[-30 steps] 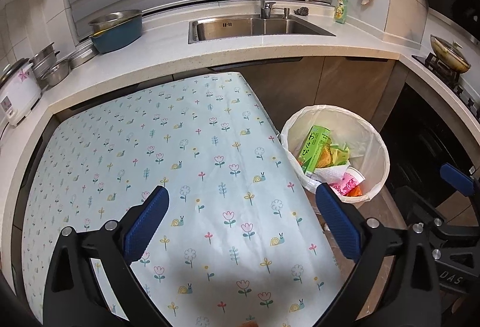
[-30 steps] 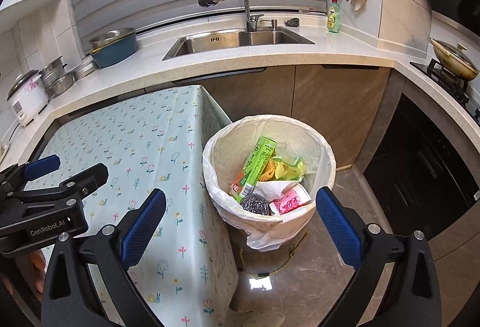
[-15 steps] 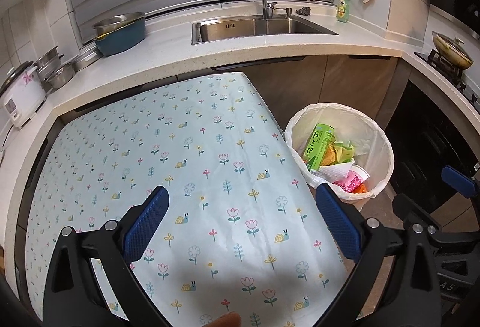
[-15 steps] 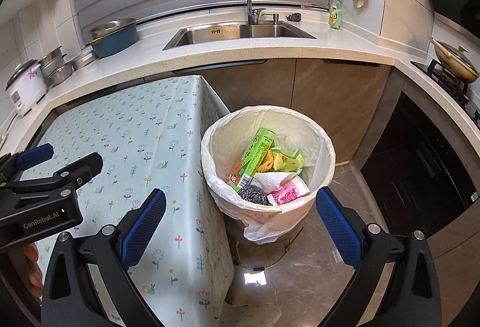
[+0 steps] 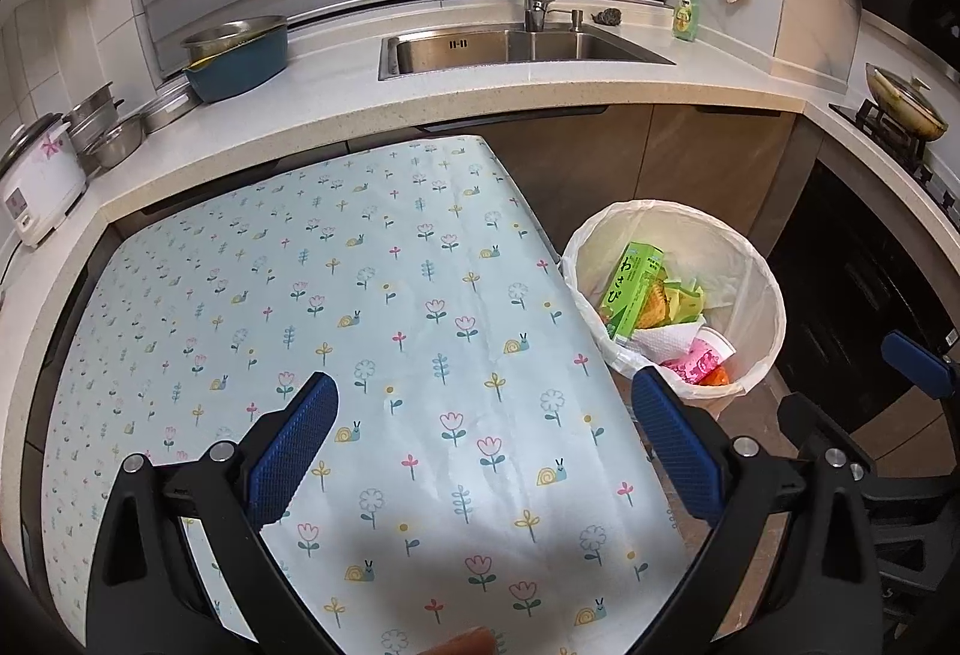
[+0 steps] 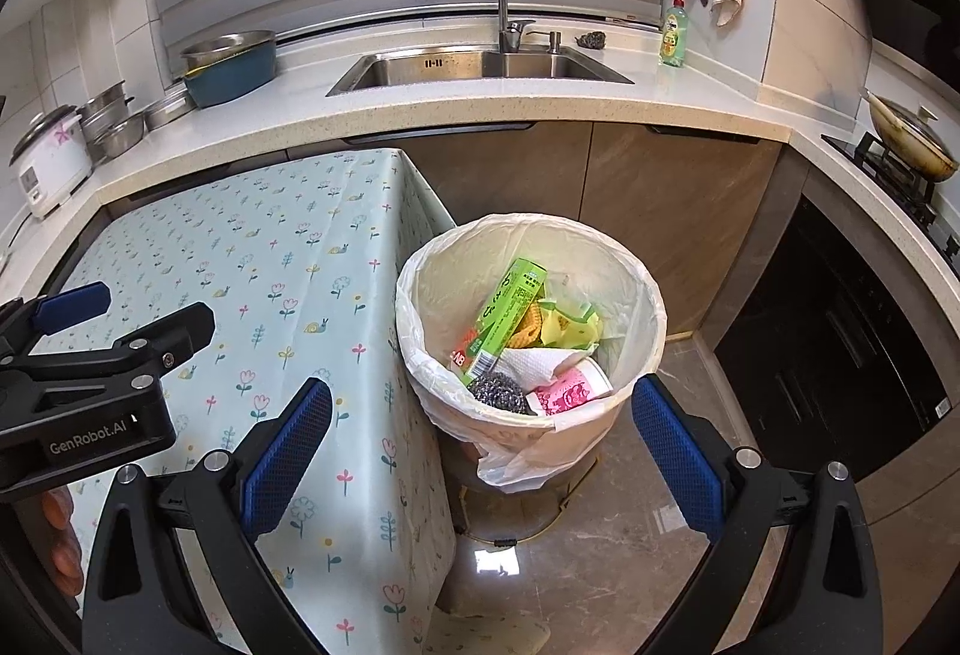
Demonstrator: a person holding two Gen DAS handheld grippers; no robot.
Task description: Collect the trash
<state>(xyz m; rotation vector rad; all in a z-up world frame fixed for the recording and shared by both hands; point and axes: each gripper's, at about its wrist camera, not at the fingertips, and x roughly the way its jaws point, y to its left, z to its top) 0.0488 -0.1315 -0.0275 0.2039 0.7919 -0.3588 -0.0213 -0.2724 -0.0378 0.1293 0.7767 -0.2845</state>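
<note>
A round bin with a white liner [image 6: 651, 319] stands on the floor right of the table; it also shows in the left wrist view [image 5: 771, 295]. Inside lie a green box [image 6: 510, 316], yellow wrappers [image 6: 567, 325], white tissue [image 6: 537, 361], a steel scourer [image 6: 501, 394] and a pink cup [image 6: 573, 391]. My left gripper [image 5: 483, 436] is open and empty above the flowered tablecloth [image 5: 372, 295]. My right gripper [image 6: 480, 439] is open and empty, above and in front of the bin. The left gripper shows at the left of the right wrist view [image 6: 90, 355].
A counter with a steel sink [image 6: 480, 66] and tap runs along the back. A blue basin [image 5: 237, 51], pots and a rice cooker [image 5: 36, 175] stand at left. A soap bottle [image 6: 673, 33] and a stove with a pan [image 6: 912, 144] are at right.
Both grippers have pulled back and risen a little; the bin and table look slightly farther away. Both stay open and empty.
</note>
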